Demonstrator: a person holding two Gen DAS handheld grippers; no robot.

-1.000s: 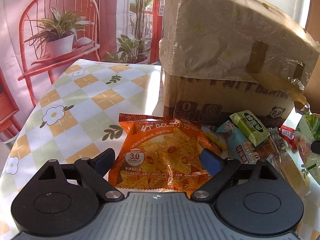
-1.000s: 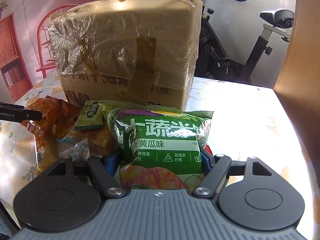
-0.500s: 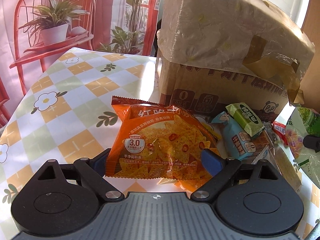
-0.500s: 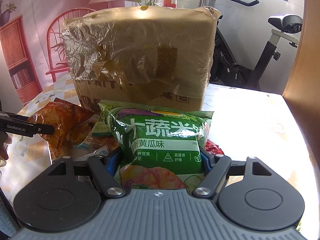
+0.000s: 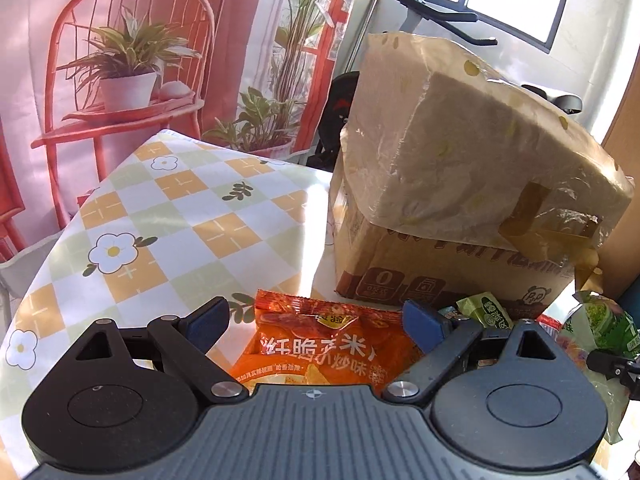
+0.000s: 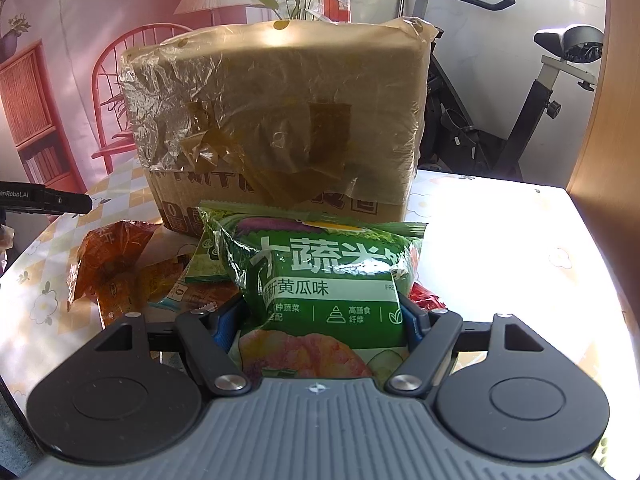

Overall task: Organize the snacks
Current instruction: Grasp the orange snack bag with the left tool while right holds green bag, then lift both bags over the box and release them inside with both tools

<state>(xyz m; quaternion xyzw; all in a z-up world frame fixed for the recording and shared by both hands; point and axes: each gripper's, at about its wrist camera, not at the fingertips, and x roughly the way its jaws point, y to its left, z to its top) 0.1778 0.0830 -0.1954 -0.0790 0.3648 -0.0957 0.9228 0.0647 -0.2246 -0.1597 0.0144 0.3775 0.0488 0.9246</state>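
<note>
Our left gripper (image 5: 316, 320) is spread wide, jaws well clear on both sides of the orange chip bag (image 5: 320, 352), gripping nothing as far as we can tell. The bag sits straight ahead between the fingers, top seam pointing away from us toward the taped cardboard box (image 5: 460, 200), its long axis roughly along the gripper's forward line, so the next move looks like a simple close. From the right wrist view the orange chip bag looks crumpled and partly raised off the tabletop (image 5: 180, 232), but we can't confirm what holds it. Our right gripper (image 6: 320, 320) is clamped on the green cucumber snack bag (image 6: 328, 276), pads pressed into both sides of its lower half, bag upright with its seam toward the box. Small loose packets (image 6: 192, 284) lie between the two bags, just in front of the box. Left gripper is the nearer one to the orange bag; it's level and pointed slightly down at the tabletop. Right gripper is level, facing the box front. Likely risk: the crinkly bag slipping when the left jaws shut.
</note>
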